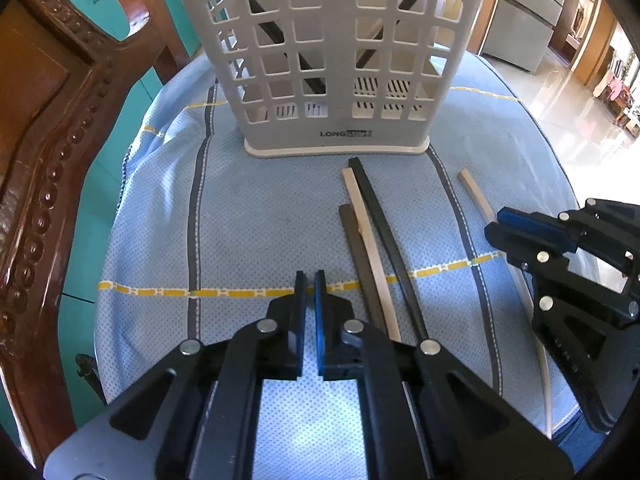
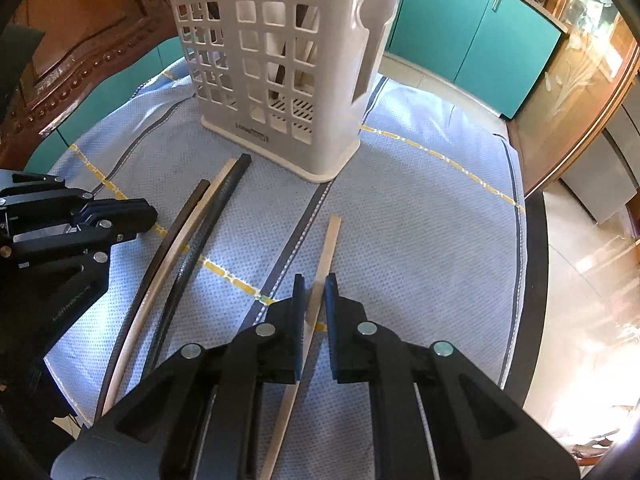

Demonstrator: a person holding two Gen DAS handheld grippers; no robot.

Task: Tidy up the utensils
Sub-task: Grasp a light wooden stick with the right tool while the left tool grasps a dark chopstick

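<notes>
A white slotted utensil holder [image 1: 332, 60] stands at the back of the blue cloth; it also shows in the right wrist view [image 2: 280, 72] with dark sticks inside. Three chopsticks lie side by side: a dark brown one [image 1: 360, 264], a light wooden one [image 1: 370, 248] and a black one [image 1: 384, 232]. A separate light wooden chopstick [image 2: 324, 264] lies to the right, passing between the fingers of my right gripper [image 2: 314, 292], whose jaws stand slightly apart around it. My left gripper [image 1: 310, 284] is nearly closed and empty, left of the three chopsticks.
The blue cloth [image 1: 248, 216] with yellow and grey stripes covers a rounded table. A carved wooden chair back [image 1: 52, 128] rises at the left. Teal cabinets [image 2: 472, 32] stand behind, and shiny floor [image 2: 584, 280] lies beyond the table's right edge.
</notes>
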